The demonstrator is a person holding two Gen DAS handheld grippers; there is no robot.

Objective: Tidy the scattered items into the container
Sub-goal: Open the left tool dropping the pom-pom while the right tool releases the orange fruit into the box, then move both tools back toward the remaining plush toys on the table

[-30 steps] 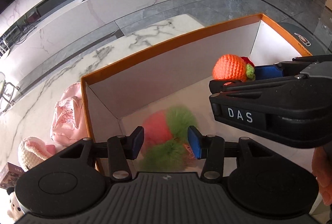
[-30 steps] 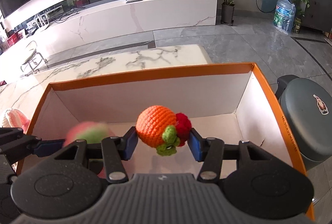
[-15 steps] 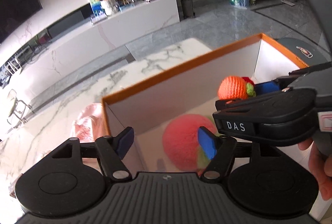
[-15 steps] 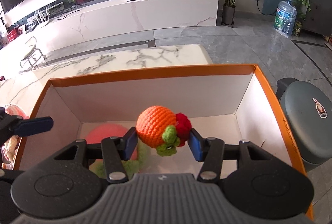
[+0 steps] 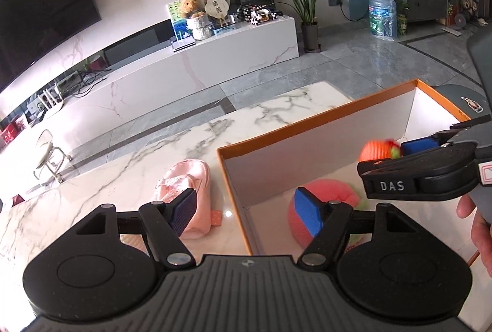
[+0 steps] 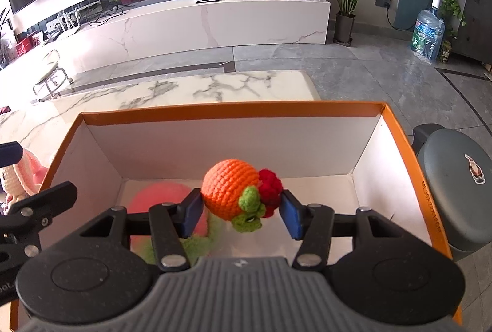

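my left gripper (image 5: 249, 210) has backed off over the box (image 6: 230, 113) wall, jaws spread and empty. the pink plush (image 5: 330, 190) now lies inside. my right gripper (image 6: 240, 213) pinches the orange crochet fruit (image 6: 230, 193) above the box floor.

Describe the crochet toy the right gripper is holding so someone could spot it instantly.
Find the orange-rimmed box on the marble table. Over its middle, the right gripper pinches a crochet toy. It's an orange ball with red and green knobs, unlike the fluffy pink plush lying on the box floor.
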